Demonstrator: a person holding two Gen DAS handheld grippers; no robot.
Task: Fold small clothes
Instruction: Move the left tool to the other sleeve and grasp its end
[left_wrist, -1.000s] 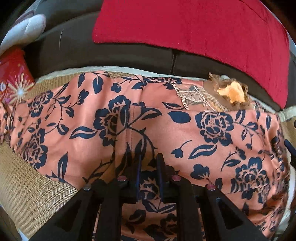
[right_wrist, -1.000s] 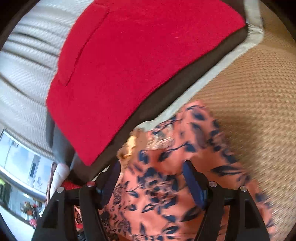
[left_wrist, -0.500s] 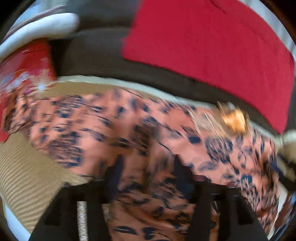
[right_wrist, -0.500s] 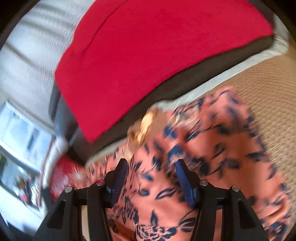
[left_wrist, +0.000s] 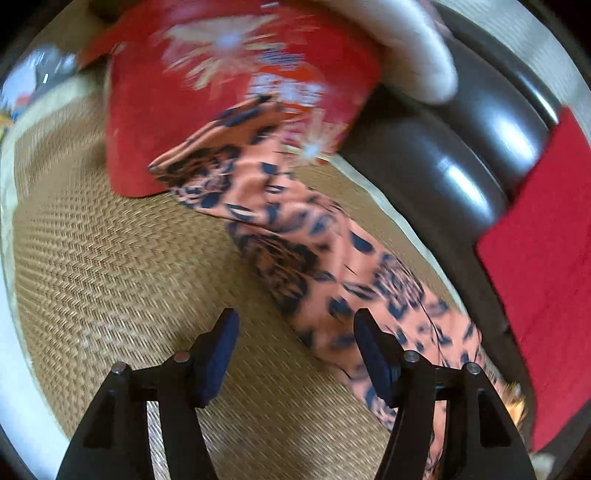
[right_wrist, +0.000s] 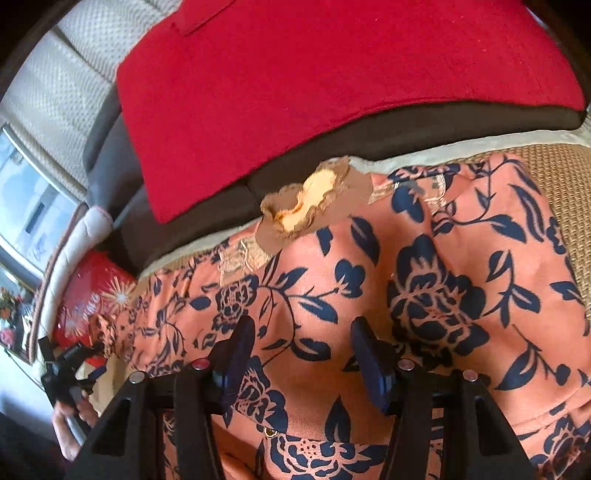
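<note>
A salmon-pink garment (right_wrist: 436, 280) with navy flowers lies spread, slightly rumpled, on the woven mat.

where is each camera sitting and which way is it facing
left wrist: rides on the left gripper, tilted down at the woven mat and one blurred end of the floral garment; its own open fingers show, with only mat between them.
right wrist: rides on the right gripper, looking down across the garment toward the red cushion; its open fingers show, and the left gripper in a hand at far left.
shared: garment, mat, red cushion, dark sofa, red patterned bag.
</note>
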